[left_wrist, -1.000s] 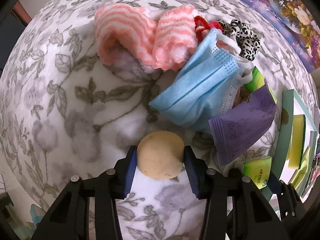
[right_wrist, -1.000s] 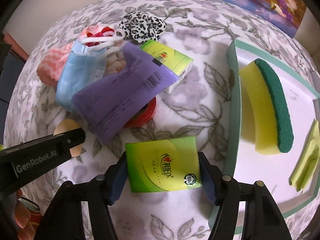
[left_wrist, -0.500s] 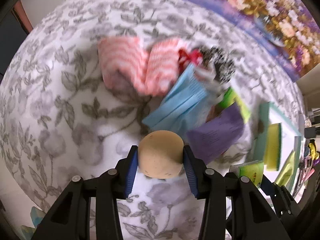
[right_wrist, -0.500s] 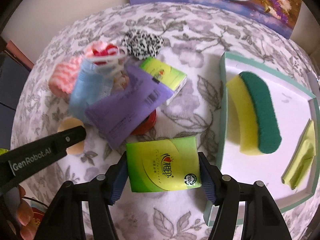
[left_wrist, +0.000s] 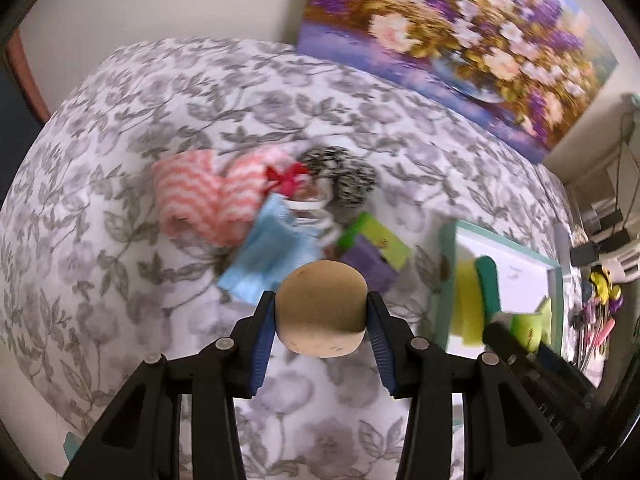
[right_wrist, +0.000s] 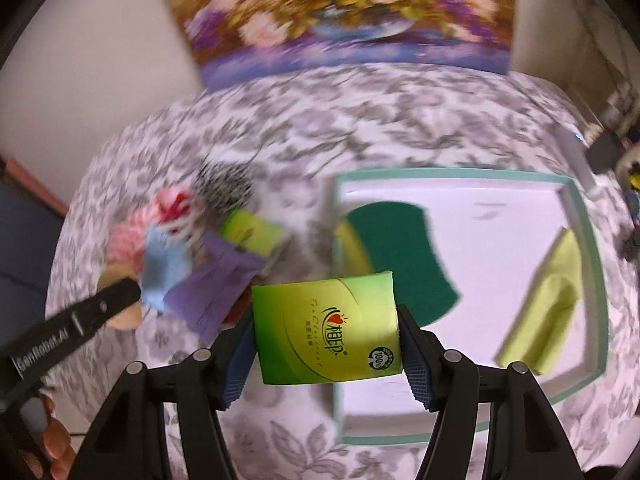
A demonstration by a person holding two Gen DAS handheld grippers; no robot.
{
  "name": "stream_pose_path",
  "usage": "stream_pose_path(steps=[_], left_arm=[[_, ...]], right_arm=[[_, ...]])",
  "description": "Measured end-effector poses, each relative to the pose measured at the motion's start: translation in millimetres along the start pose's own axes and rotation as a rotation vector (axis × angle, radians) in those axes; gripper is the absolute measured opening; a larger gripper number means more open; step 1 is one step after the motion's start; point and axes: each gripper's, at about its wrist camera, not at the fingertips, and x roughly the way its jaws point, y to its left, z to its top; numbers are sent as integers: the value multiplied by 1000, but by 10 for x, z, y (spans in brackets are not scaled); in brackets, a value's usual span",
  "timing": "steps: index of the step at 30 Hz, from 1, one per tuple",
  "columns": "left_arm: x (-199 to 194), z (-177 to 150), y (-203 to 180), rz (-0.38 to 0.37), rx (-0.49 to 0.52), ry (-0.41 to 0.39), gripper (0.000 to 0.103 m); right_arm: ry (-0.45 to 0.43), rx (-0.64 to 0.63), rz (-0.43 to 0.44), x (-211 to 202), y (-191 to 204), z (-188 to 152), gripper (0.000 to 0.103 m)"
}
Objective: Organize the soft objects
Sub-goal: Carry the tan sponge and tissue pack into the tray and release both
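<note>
Grey-flowered cloth [left_wrist: 120, 240] covers the surface, a flower painting [right_wrist: 344, 12] leaning behind it. Left of the teal tray [right_wrist: 584, 216] lies a blurred heap: pink striped socks [left_wrist: 192, 196], a blue face mask [left_wrist: 272, 256], a purple packet [right_wrist: 216, 280]. Only the left wrist view shows the left gripper [left_wrist: 322, 316] clamped on a tan sponge ball [left_wrist: 322, 308] (lifted off the cloth). Nearer the tray, the right gripper [right_wrist: 326, 344] grips a green tissue pack [right_wrist: 326, 330] over the tray's edge. Inside the tray lie a yellow-green scouring sponge [right_wrist: 400, 256] and a lime cloth [right_wrist: 548, 300].

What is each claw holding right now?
Left claw: closed on the round tan sponge.
Right claw: closed on the green tissue pack.
</note>
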Motion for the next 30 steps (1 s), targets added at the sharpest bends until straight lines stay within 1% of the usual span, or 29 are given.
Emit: stream_pose_path(steps=[4,10,15,18,21,24,30], left_arm=[[17,-88,-325,-14,63,10,46],[106,-284,-860,-33,176,46,47],[223,-452,-1248,-35,254,85,47],[307,-547,-1448,-51,289,118,47],[386,-627,-1616,-40,322,136,48],[468,-686,-1742,-30,342,158,48],[566,-782,-1851,-7,371,173,48]], right_arm=[[-19,96,-31,-52,-403,37,68],[-5,217,-116,-58,-1041,-4,68],[9,277,-172,-77,-1481,-61,68],[19,309,-186,-81,-1669,-105,68],[28,335,-187,-75,-1828,-151,68],[31,341,-190,-81,-1918,-184,68],[40,355,-176,-67,-2005,-220,68]])
